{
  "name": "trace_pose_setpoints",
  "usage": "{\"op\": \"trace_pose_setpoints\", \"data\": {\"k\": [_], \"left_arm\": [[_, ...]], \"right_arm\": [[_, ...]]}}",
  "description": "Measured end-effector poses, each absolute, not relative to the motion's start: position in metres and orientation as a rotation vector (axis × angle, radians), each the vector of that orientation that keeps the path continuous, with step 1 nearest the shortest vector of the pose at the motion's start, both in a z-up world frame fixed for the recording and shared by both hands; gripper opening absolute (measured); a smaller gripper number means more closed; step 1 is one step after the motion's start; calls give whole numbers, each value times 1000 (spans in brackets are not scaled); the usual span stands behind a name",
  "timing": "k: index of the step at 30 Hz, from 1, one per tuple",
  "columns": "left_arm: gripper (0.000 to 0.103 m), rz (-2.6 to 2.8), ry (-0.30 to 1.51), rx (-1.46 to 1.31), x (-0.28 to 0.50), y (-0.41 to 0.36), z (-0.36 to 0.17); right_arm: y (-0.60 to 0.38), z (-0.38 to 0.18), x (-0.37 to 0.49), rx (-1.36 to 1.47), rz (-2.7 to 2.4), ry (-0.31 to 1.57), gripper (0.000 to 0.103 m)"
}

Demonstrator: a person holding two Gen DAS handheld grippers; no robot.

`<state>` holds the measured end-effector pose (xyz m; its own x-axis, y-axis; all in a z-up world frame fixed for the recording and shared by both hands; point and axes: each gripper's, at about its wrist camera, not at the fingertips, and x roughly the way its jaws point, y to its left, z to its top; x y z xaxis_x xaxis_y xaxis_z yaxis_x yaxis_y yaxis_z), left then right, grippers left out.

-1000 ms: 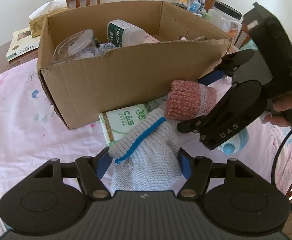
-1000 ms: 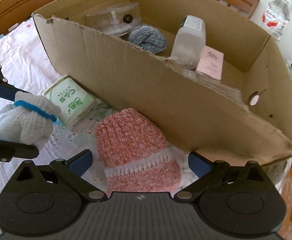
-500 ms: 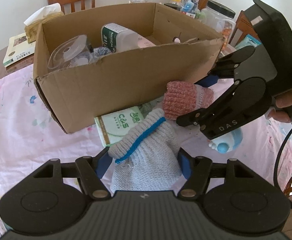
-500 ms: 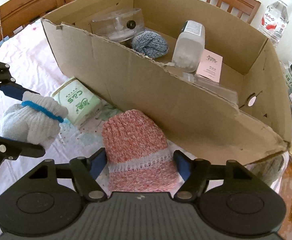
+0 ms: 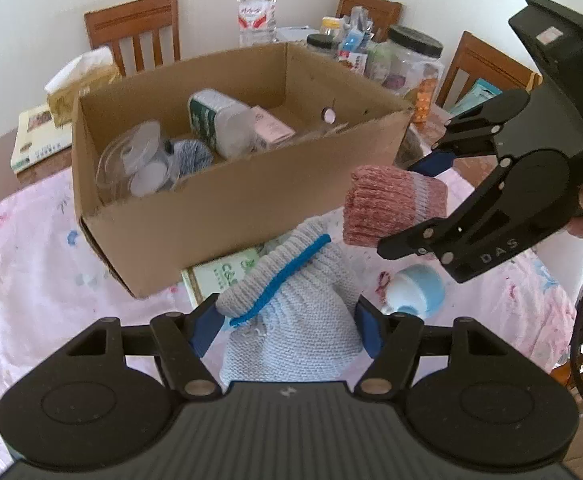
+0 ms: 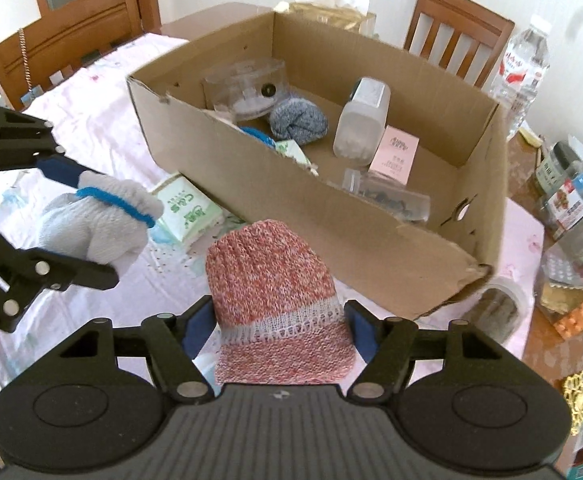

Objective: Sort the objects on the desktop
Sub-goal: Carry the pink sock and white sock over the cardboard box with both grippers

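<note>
Left claw is clamped on the grey sock; right claw is clamped on the pink sock. Both are held clear of the table, likely bound for the cardboard box.

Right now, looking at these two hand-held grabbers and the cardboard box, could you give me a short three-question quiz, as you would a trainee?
1. True or false: the left gripper holds a pale grey knitted sock bundle with a blue stripe.
2. Which is inside the open brown cardboard box? A) pink-red knitted sock bundle B) blue-grey rolled sock C) green tissue pack
3. Fill in: the right gripper is shut on the ____ bundle.

Key: 1 true; 2 B; 3 pink-red.
</note>
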<state>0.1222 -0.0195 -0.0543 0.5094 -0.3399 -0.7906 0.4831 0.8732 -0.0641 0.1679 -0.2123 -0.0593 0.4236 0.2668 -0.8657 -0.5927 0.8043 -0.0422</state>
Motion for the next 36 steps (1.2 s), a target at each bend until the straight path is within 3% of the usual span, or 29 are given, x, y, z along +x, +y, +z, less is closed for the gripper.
{"op": "trace_pose_setpoints", "data": {"k": [18, 36], "left_arm": [[68, -559, 812, 215, 140, -35, 4], [68, -519, 775, 284, 215, -20, 24]], "right_arm": [[-228, 7, 156, -377, 543, 864, 74], [-212, 20, 205, -351, 520, 822, 74]]}}
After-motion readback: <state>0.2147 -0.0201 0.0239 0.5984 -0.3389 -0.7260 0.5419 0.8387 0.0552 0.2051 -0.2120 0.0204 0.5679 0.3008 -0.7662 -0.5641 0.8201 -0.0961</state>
